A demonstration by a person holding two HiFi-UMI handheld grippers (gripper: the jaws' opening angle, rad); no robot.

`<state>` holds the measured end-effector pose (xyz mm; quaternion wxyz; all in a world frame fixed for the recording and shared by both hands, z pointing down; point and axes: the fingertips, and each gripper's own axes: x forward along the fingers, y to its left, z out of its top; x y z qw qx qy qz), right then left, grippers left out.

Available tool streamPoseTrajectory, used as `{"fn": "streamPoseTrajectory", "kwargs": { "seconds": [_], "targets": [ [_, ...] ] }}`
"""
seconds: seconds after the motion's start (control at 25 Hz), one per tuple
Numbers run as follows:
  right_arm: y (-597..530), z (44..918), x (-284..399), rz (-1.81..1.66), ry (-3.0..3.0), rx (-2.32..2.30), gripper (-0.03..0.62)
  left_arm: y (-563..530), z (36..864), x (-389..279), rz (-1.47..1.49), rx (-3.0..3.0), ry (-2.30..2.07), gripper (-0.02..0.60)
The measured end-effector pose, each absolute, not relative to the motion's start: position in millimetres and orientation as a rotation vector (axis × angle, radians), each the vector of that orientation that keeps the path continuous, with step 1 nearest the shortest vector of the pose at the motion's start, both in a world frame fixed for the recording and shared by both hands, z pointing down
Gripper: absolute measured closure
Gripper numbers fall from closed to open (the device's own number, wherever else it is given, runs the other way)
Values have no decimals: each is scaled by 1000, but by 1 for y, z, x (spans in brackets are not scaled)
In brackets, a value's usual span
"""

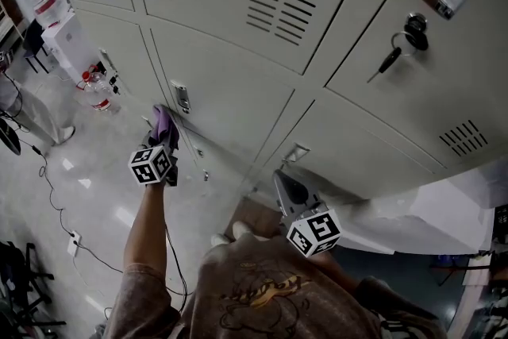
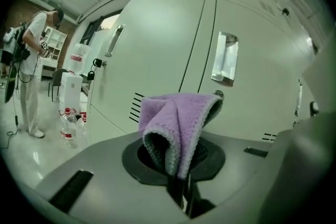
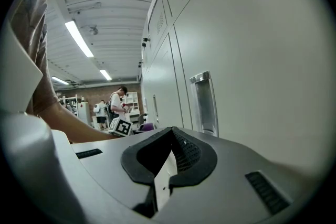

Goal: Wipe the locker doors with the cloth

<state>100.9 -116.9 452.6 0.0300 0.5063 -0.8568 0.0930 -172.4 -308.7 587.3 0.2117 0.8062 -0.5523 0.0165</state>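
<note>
Left gripper view, cloth (image 2: 178,123) pointing at lockers (image 2: 157,44)

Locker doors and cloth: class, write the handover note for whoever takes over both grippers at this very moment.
Left gripper: shut on the purple cloth, held close to a locker door near its recessed handle. Whether the cloth touches the door can't be confirmed.
Right gripper: shut, nothing between its jaws, facing the neighbouring door.
Done: the cloth is gripped. Nothing shows which surfaces have been wiped.
Left: press the cloth to the doors and wipe them, probably starting with the door in front of the left gripper.
</note>
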Motion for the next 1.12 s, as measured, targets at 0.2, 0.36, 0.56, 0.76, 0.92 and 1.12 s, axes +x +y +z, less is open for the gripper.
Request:
{"fn": "streamPoseTrajectory", "kwargs": {
  "seconds": [0.2,0.36,0.56,0.76,0.92,1.12],
  "targets": [
    [-117,455,109,297,-2626,1588,597,-316,592,-165,49,2230,-1517,541],
    [-118,456,110,300,-2626,1587,597,-319,589,-156,62,2253,-1499,541],
    [-120,456,110,306,-2630,1578,597,-320,582,-143,32,2267,-1478,541],
    [-123,456,109,304,-2634,1562,597,-312,580,-127,44,2317,-1436,541],
    [-124,457,109,304,-2636,1557,597,-299,579,-105,78,2382,-1378,541],
    [-126,458,110,307,-2637,1553,597,-279,576,-73,119,2458,-1311,541]
  ]
}}
